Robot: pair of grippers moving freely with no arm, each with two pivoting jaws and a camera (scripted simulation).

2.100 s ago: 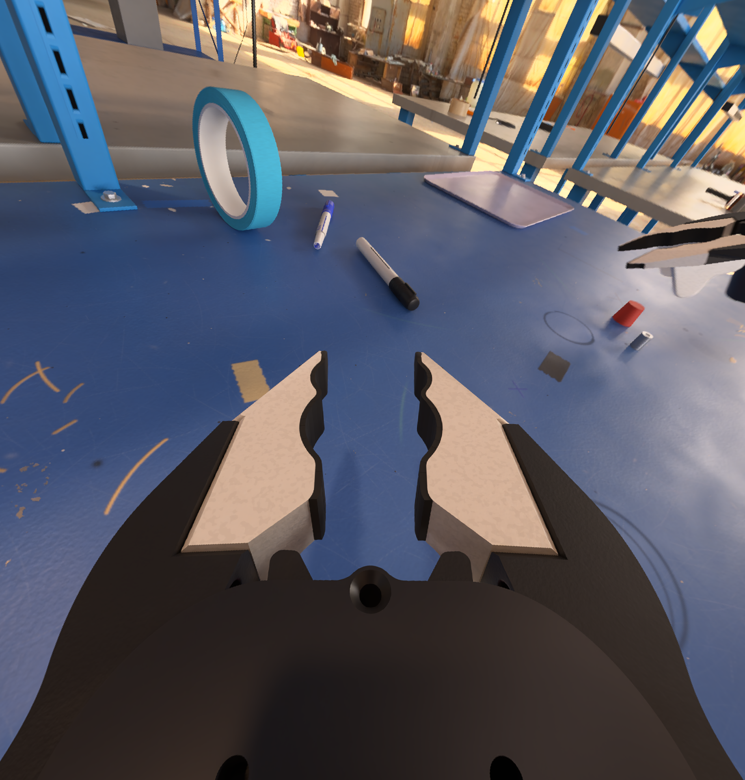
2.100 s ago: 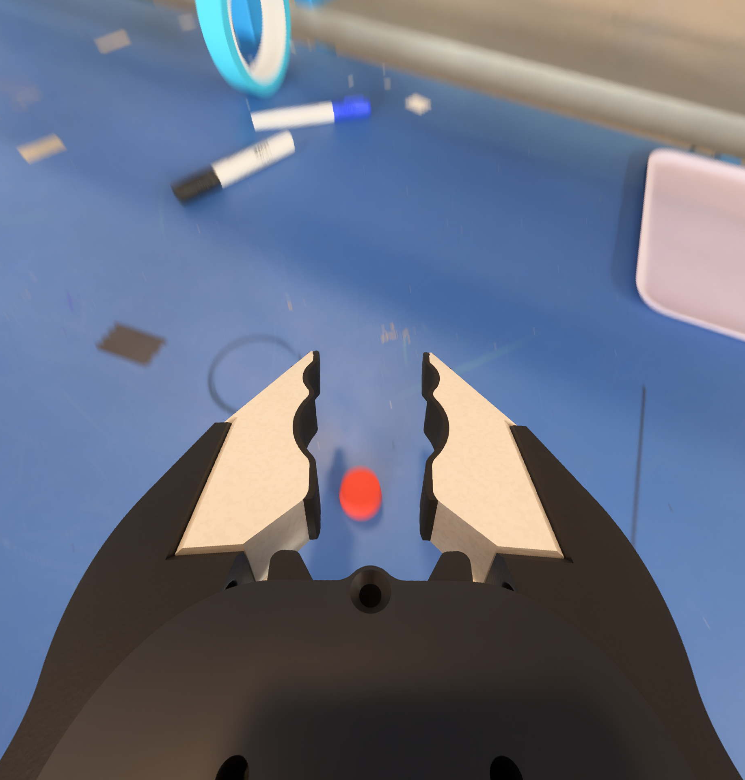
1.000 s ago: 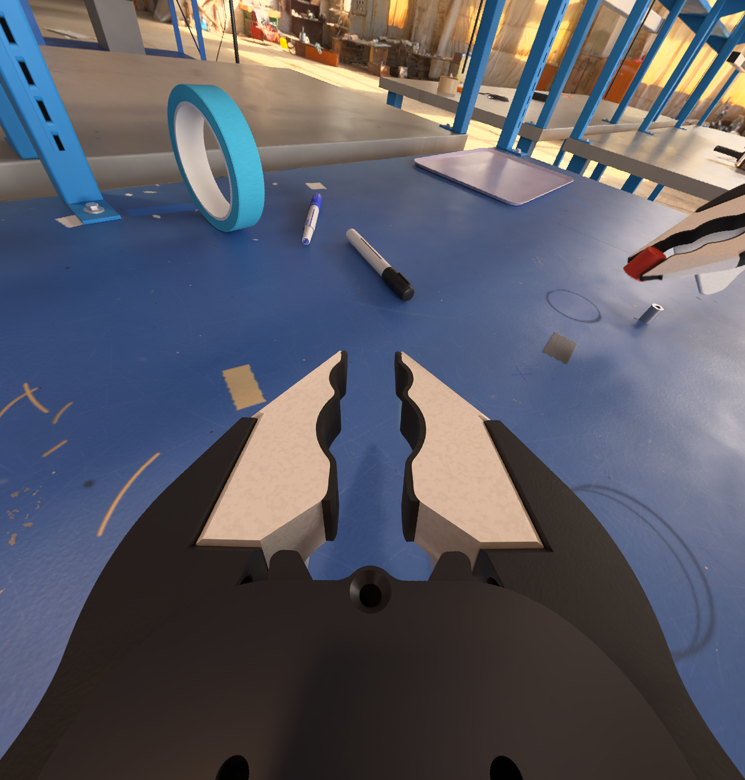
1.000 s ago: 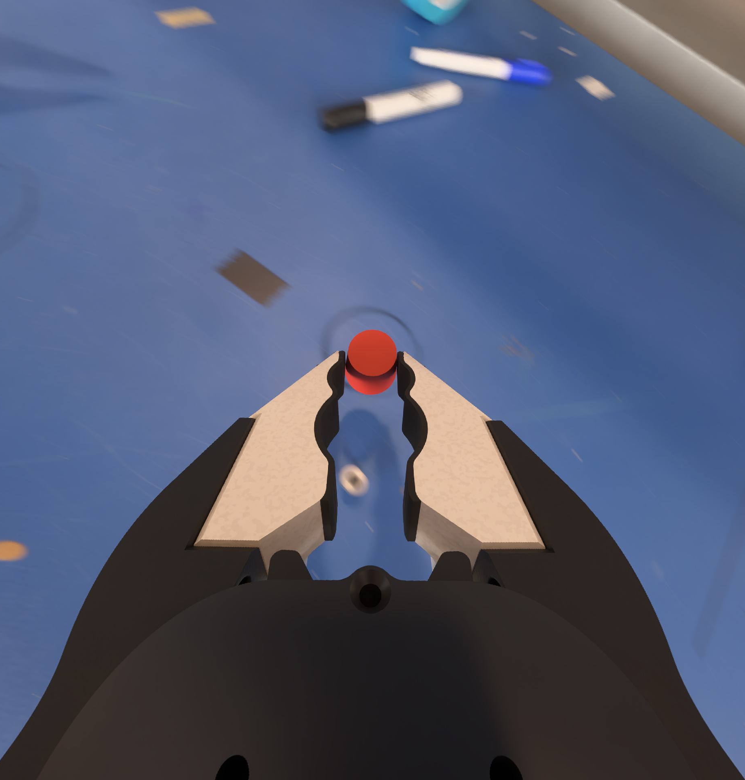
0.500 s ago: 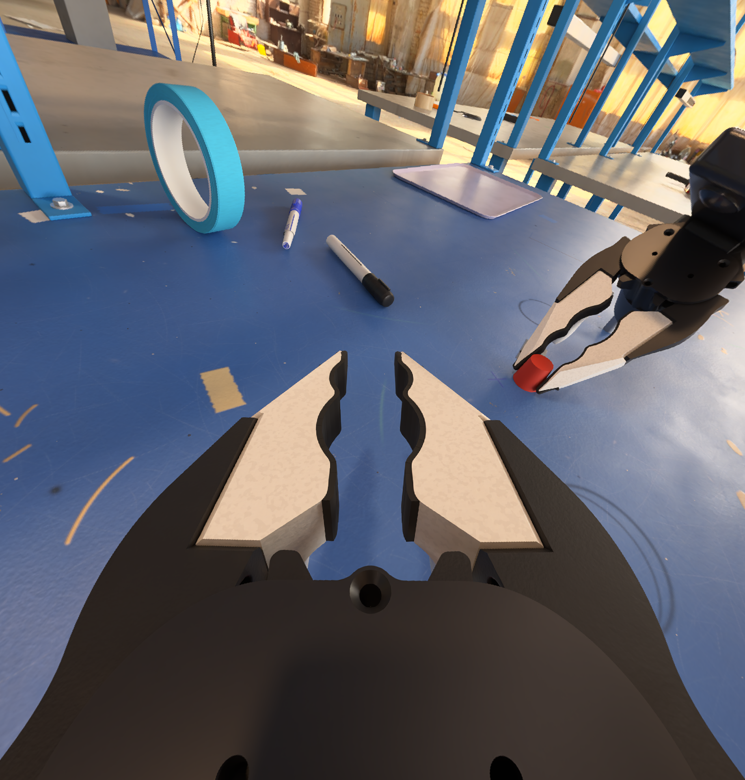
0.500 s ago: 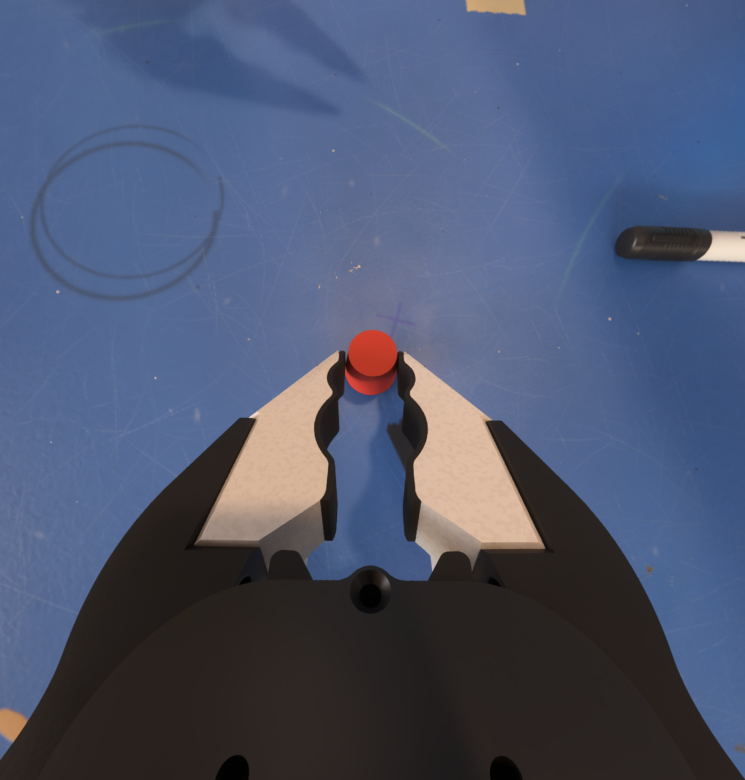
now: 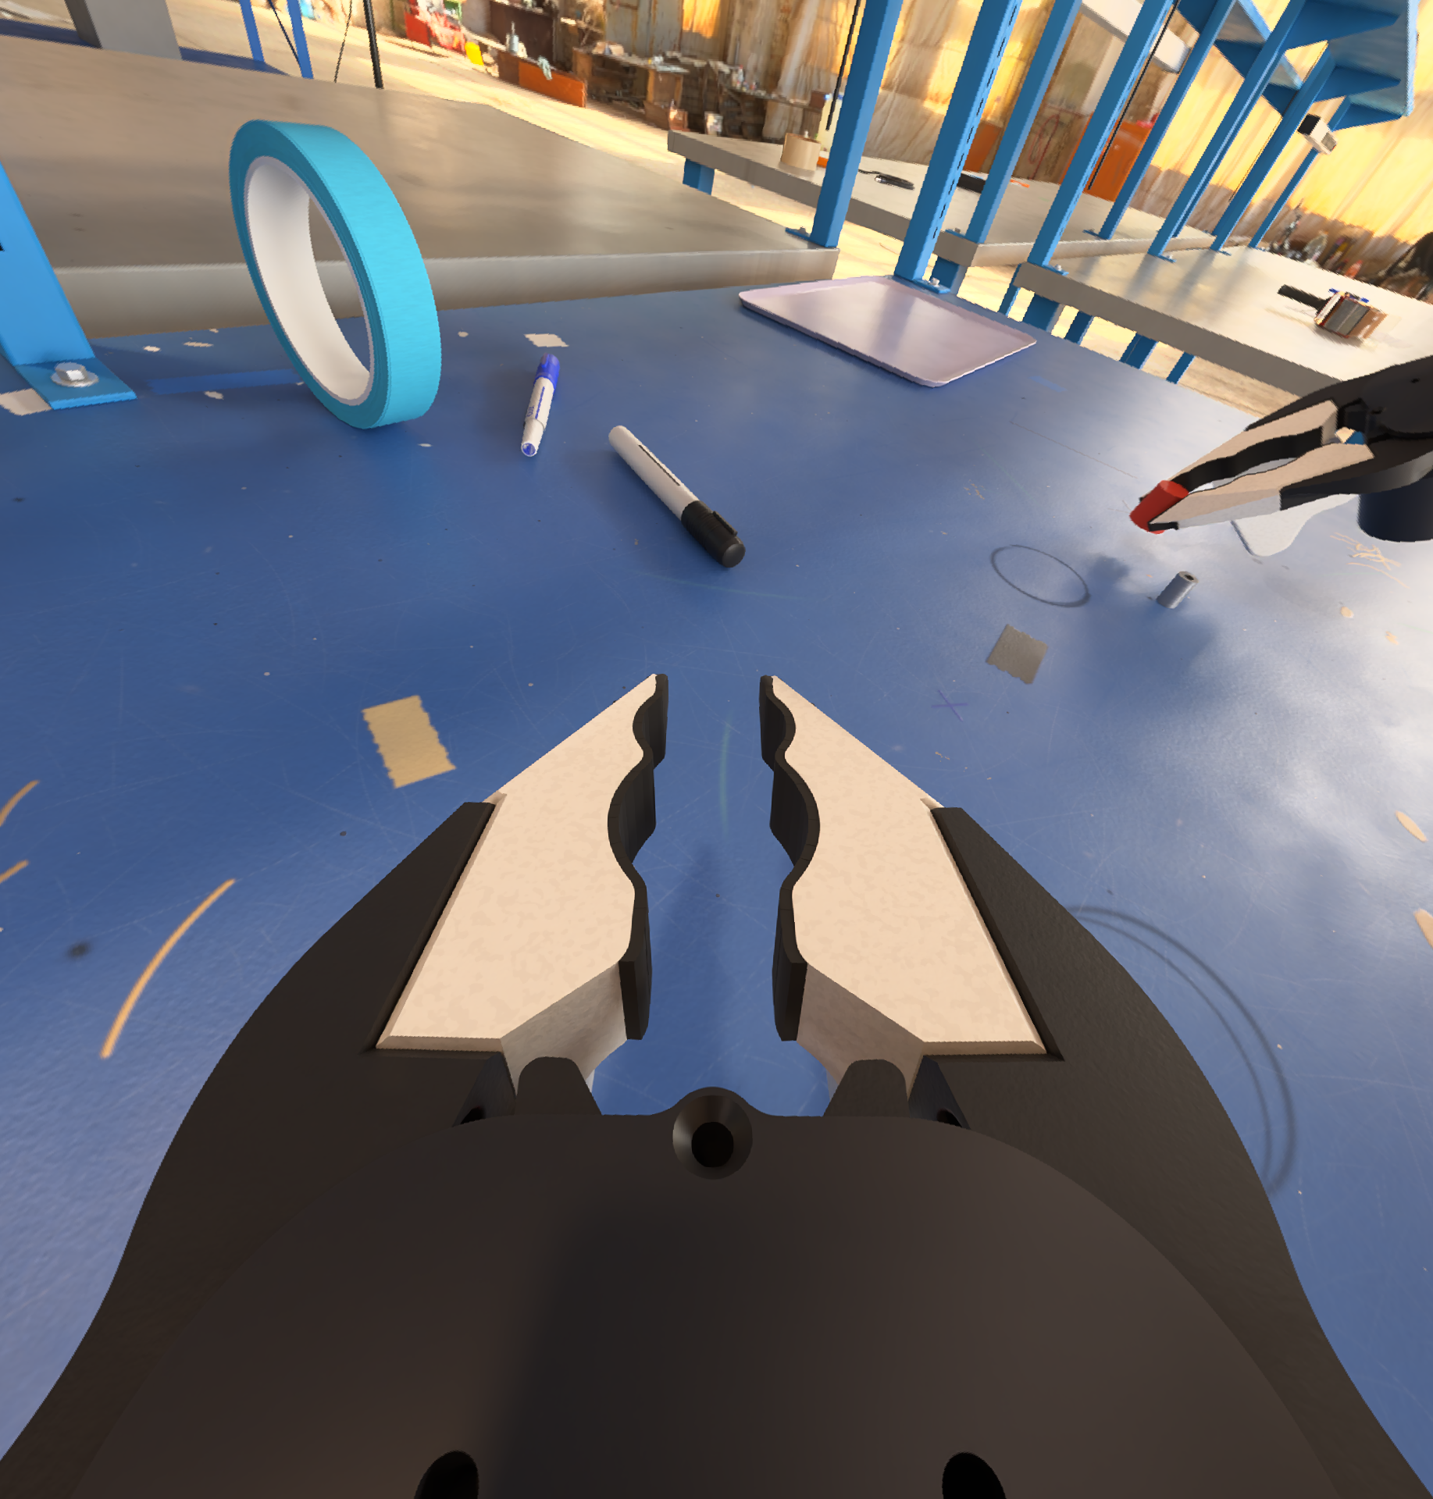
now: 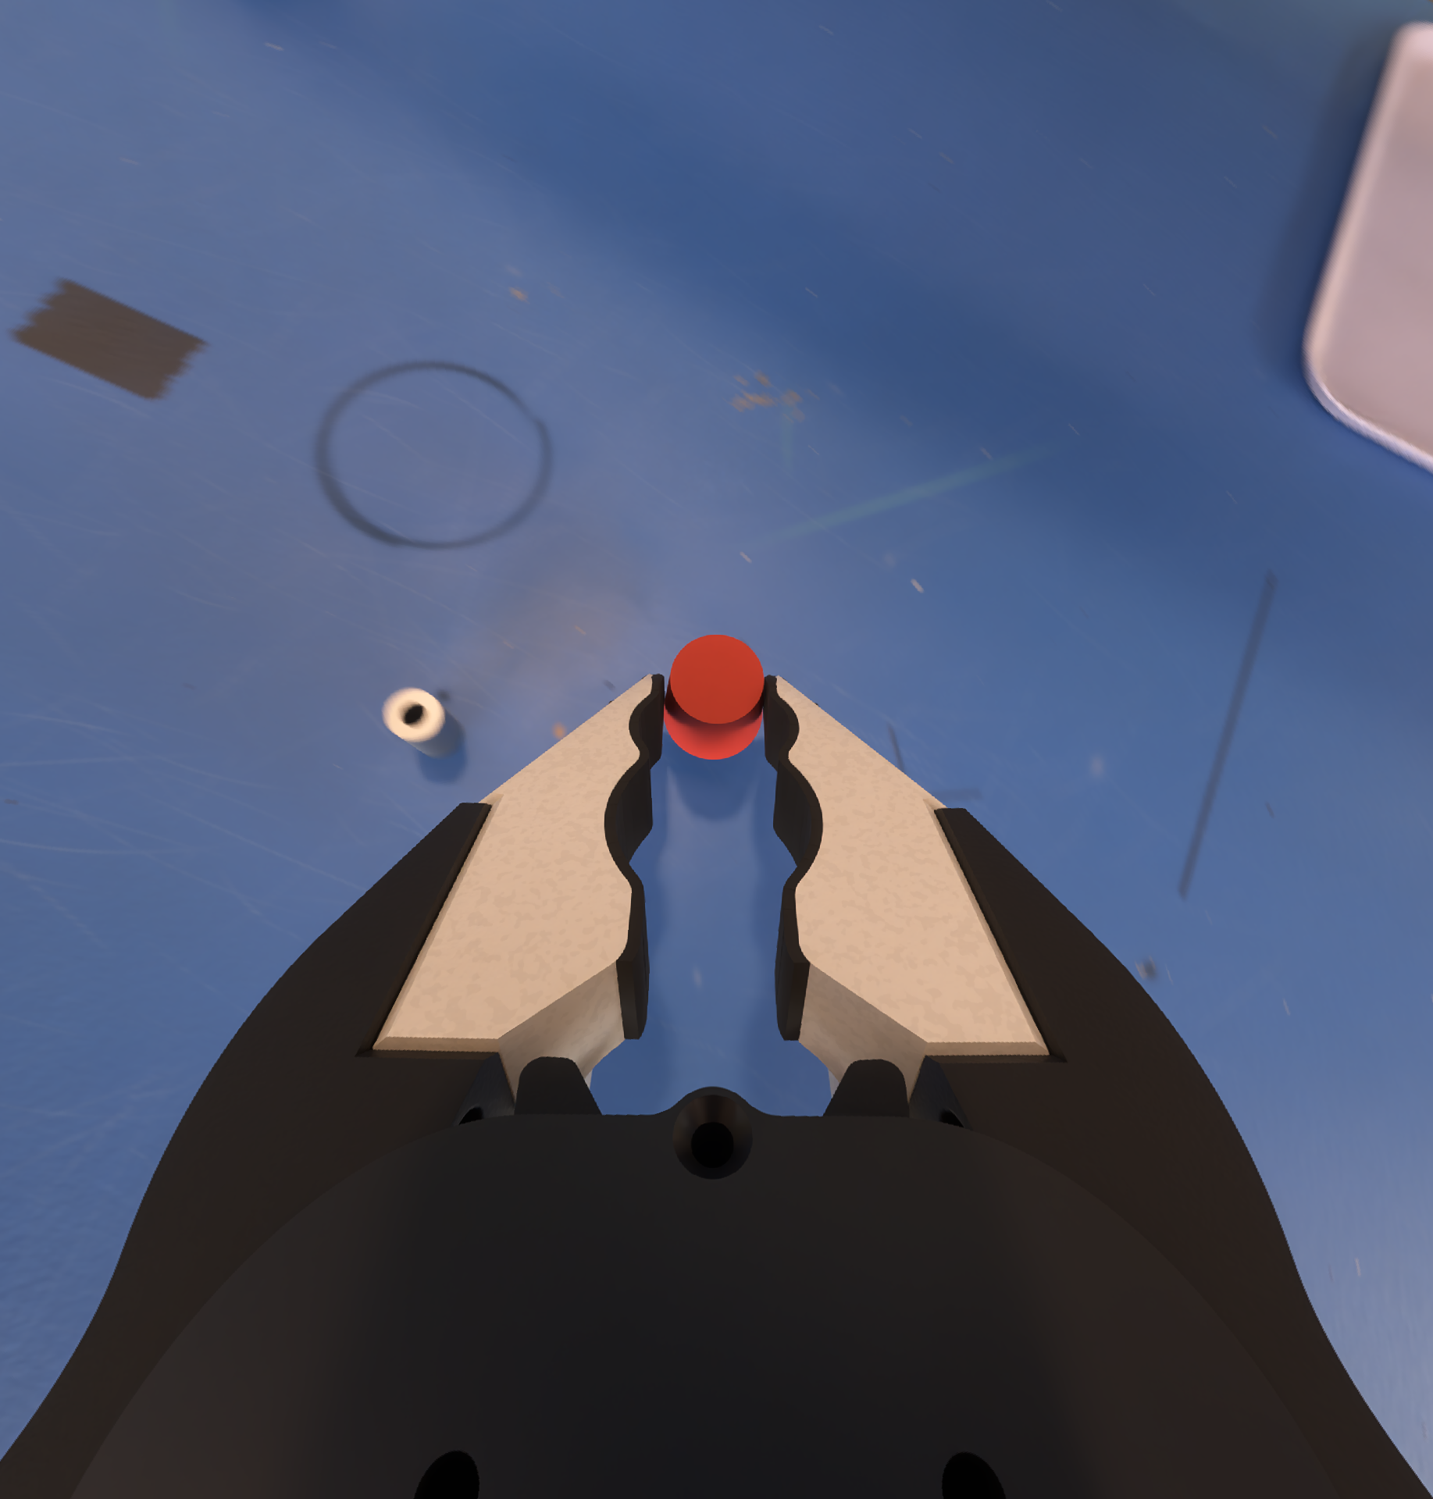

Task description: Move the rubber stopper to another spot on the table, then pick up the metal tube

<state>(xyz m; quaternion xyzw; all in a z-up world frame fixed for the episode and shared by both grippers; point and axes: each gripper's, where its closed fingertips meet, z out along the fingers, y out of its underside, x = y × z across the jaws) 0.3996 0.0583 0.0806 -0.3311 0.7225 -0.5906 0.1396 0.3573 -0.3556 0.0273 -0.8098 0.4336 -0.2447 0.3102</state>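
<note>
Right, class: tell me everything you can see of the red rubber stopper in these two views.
The rubber stopper is a small, matte red plug with a round, flat end face turned to the right wrist camera. It is pinched at the very tips of the right gripper, whose fingers press its sides. In the left wrist view it hangs clear above the blue table, touching nothing else, with the metal tube lying below.

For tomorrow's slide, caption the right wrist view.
Right gripper pinches red stopper above blue table; metal tube lies left.

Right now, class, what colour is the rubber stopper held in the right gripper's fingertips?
Red. The rubber stopper shows best in the right wrist view, pinched by the right gripper.
</note>
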